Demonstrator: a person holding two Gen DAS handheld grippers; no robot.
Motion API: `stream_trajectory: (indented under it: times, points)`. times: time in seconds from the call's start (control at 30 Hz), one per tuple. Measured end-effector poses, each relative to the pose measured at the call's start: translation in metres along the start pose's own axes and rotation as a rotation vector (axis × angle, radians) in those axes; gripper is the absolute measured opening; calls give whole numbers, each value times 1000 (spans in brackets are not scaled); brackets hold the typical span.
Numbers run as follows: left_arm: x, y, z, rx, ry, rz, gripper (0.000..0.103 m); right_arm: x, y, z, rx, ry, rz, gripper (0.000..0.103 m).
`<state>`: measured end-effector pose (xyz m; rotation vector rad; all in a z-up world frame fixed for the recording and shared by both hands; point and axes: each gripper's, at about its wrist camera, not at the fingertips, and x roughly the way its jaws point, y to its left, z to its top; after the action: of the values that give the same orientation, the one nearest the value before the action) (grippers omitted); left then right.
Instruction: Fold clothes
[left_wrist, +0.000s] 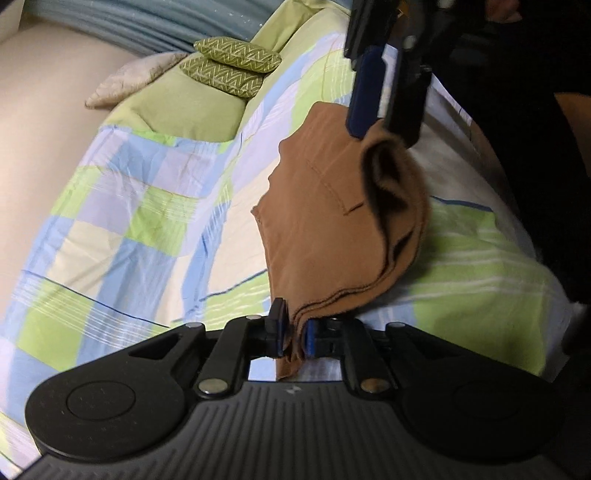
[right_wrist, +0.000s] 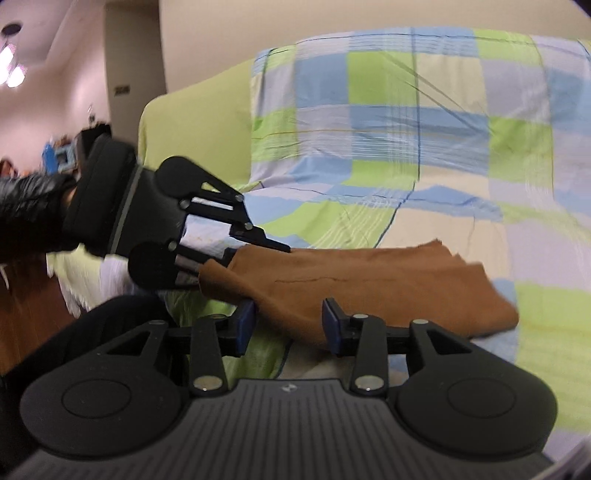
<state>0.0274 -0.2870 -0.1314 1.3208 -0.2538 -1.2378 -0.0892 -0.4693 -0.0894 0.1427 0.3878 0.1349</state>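
A brown garment (left_wrist: 332, 221) lies partly folded on a checked bedsheet (left_wrist: 147, 206). My left gripper (left_wrist: 293, 334) is shut on the garment's near edge, with several layers pinched between its blue pads. My right gripper (left_wrist: 386, 129) comes down from the top of the left wrist view to the garment's far corner. In the right wrist view my right gripper (right_wrist: 288, 325) is open, its blue pads apart with the garment (right_wrist: 369, 284) just beyond them. The left gripper (right_wrist: 236, 254) holds the garment's left end there.
Two green patterned cushions (left_wrist: 232, 66) and a beige pillow (left_wrist: 136, 77) lie at the far end of the bed. A wall and a doorway (right_wrist: 133, 74) are behind. A wooden floor (right_wrist: 29, 314) shows beside the bed.
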Motion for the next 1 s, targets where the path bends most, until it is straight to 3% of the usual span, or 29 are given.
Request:
stream_trajectory:
  times: [0.13,0.37,0.47,0.53,0.57,0.67,0.73,0.8,0.9,1.0]
  points:
    - [-10,-8,5,53,-34,32,47,5,-4,-2,11,-13,7,36]
    - [-17,-17,7,149,-75,2,47,-2,-3,-6,22,-21,14,41]
    - [-17,-9,13,114,-88,-59,36,-4,-3,-8,29,-23,18,45]
    - [-17,-7,14,114,-86,-88,13,-4,-3,-8,34,-24,21,45]
    - [-16,-6,15,116,-77,-112,9,-5,-4,-7,39,-27,23,45]
    - [-15,6,16,38,-66,-168,7,-8,-8,-6,61,-47,27,52]
    - [-14,17,17,-5,-67,-187,7,-11,-19,-7,163,-98,32,66]
    - [-13,29,18,-36,-69,-202,7,-10,-30,-8,278,-141,41,71]
    - [-12,38,21,-25,-67,-213,7,-7,-46,-11,454,-201,57,76]
    - [-12,42,23,-21,-68,-223,7,1,-49,-14,547,-233,89,76]
